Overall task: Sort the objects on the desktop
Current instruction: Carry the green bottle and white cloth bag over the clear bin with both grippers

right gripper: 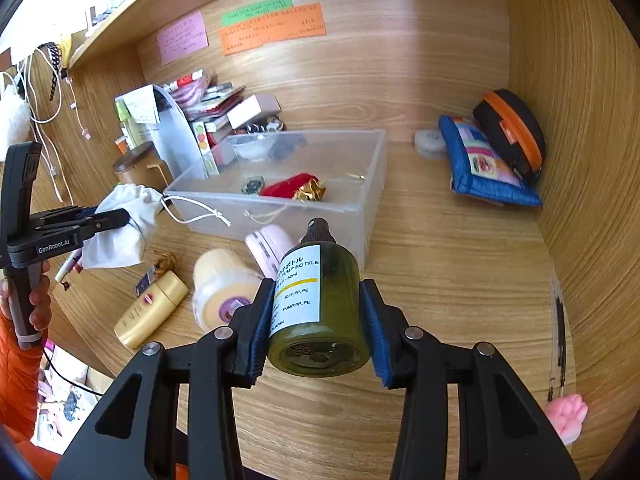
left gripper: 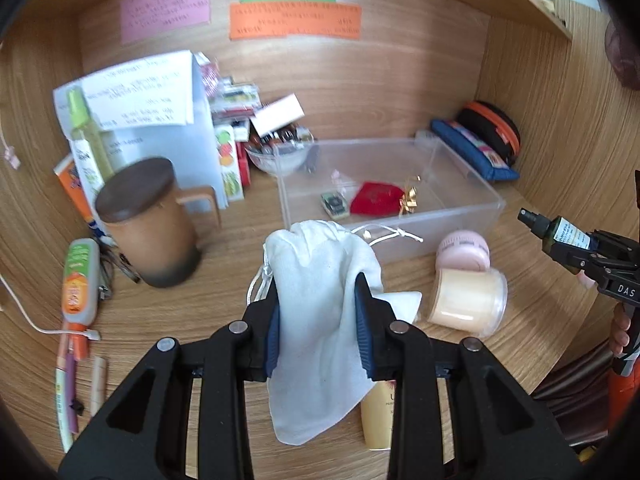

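My left gripper (left gripper: 318, 292) is shut on a white drawstring pouch (left gripper: 320, 320) and holds it above the desk, just in front of the clear plastic bin (left gripper: 472, 216). The pouch also shows in the right wrist view (right gripper: 120, 228). My right gripper (right gripper: 316, 300) is shut on a dark green pump bottle (right gripper: 316, 312), held in front of the bin (right gripper: 360, 216), nozzle toward it. The bottle shows at the right edge of the left wrist view (left gripper: 560, 234). The bin holds a red pouch (left gripper: 374, 198), a gold bow (left gripper: 410, 200) and a small dark item (left gripper: 333, 203).
On the desk lie a cream jar (left gripper: 466, 300), a pink round case (left gripper: 462, 254), a gold tube (right gripper: 150, 310), a lidded brown mug (left gripper: 148, 220), an orange-green tube (left gripper: 80, 280) and pens (left gripper: 68, 384). Blue (right gripper: 486, 168) and black pouches (right gripper: 510, 132) lean at the right wall. Boxes and papers (left gripper: 160, 120) stand behind.
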The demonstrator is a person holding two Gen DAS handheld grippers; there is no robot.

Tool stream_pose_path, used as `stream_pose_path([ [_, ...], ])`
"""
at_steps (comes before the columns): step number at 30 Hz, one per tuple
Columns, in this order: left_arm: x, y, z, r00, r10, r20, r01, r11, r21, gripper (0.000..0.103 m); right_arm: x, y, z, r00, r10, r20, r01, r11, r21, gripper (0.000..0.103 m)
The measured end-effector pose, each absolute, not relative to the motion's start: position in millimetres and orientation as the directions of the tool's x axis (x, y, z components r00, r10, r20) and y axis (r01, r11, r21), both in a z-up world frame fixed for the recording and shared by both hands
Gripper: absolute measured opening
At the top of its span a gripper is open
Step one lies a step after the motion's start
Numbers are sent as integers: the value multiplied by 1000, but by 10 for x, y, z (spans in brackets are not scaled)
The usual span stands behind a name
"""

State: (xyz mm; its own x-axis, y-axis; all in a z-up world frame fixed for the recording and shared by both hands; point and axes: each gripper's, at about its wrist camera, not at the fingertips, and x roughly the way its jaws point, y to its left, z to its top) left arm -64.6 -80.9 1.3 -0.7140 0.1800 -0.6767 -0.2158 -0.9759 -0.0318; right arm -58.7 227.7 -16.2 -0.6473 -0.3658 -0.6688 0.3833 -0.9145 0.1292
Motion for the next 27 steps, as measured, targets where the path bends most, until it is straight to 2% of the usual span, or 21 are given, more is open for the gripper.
stream_pose_path([
  [9,-697,-905,374,-777,139,-614,-179,-984,3,31,-703,2212,82,-681,-368,-633,402,-911,97,38],
  [17,-863,-873,578,-803,153,-577,-191,-981,6,31,-995,2156,243,-707,-346,-617,396,-916,60,38],
  [27,-1282,-722,682,-801,171,-573,-223,-975,20,31,-1452,1946,373,-730,-341,-592,405,-914,27,38],
])
